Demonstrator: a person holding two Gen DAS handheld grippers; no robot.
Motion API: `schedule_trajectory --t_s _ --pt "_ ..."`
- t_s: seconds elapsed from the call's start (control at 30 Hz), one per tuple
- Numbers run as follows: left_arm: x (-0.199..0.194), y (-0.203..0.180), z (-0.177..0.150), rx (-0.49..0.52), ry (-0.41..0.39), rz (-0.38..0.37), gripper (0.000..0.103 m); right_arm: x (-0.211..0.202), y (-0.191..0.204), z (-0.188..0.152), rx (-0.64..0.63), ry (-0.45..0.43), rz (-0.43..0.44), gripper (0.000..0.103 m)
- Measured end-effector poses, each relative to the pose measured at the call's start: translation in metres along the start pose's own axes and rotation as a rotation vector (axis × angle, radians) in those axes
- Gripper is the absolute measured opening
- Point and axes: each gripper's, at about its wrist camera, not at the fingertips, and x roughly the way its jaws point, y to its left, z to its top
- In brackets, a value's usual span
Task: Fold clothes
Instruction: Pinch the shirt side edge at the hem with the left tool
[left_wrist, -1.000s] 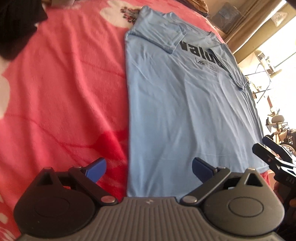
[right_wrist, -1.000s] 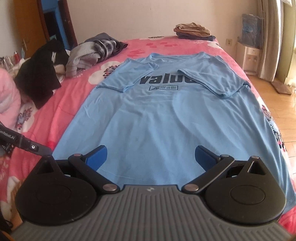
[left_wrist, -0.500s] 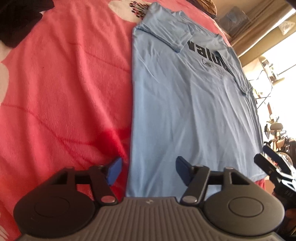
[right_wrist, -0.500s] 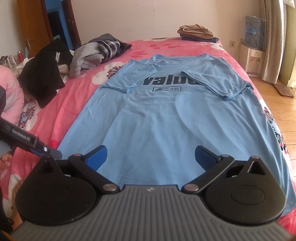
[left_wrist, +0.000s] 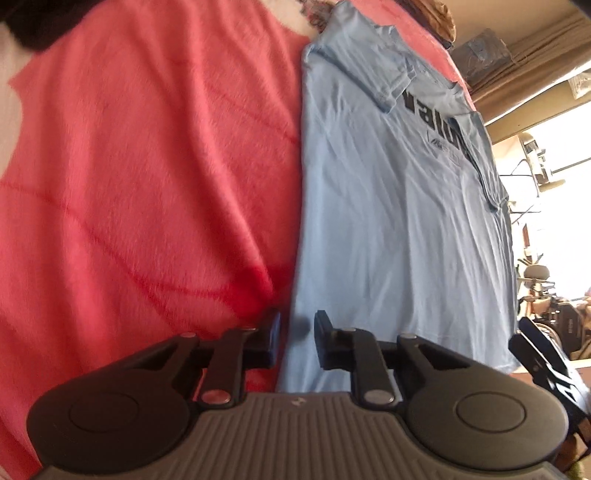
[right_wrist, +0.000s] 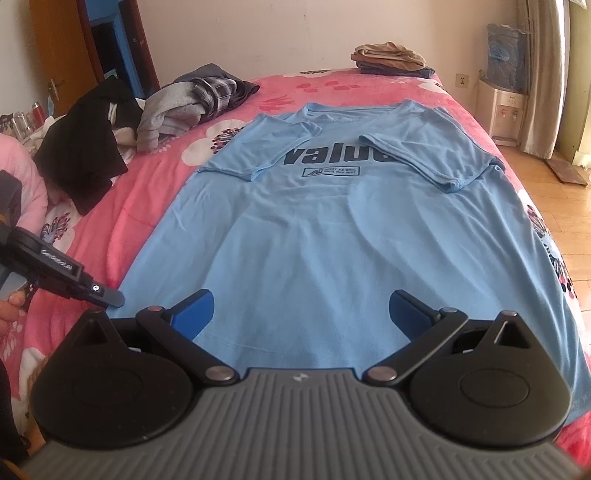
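Note:
A light blue T-shirt (right_wrist: 332, 240) with dark "value" lettering lies flat on the pink bed cover (right_wrist: 147, 199), both sleeves folded in over the chest. My left gripper (left_wrist: 297, 334) is low at the shirt's (left_wrist: 388, 221) near left edge by the hem. Its jaws are closing, with the fabric edge in the narrow gap between them and the pads still apart. In the right wrist view the left gripper's tip (right_wrist: 110, 297) rests at that corner. My right gripper (right_wrist: 301, 314) hangs open above the hem with nothing between its fingers.
A heap of grey and plaid clothes (right_wrist: 195, 99) and a black garment (right_wrist: 81, 147) lie at the bed's far left. A folded stack (right_wrist: 391, 59) sits at the head. A water dispenser (right_wrist: 504, 107) stands right of the bed. A hand (right_wrist: 11, 306) holds the left gripper.
The left gripper's jaws have narrowed from wide open to a small gap. It has come down and closer to the shirt's left edge, rolling a little. The right gripper has stayed still.

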Motion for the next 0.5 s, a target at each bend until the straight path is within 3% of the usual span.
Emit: schedule_trajectory --t_s 0.27,0.5 --pt "0.013 0.021 -0.012 -0.119 0.123 -0.12 0.019 0.0 -0.004 0.001 0.026 0.009 0.018 0.102" --pt "0.018 0.025 -0.019 -0.123 0.201 -0.161 0.021 -0.002 -0.008 0.001 0.041 0.009 0.031 0.102"
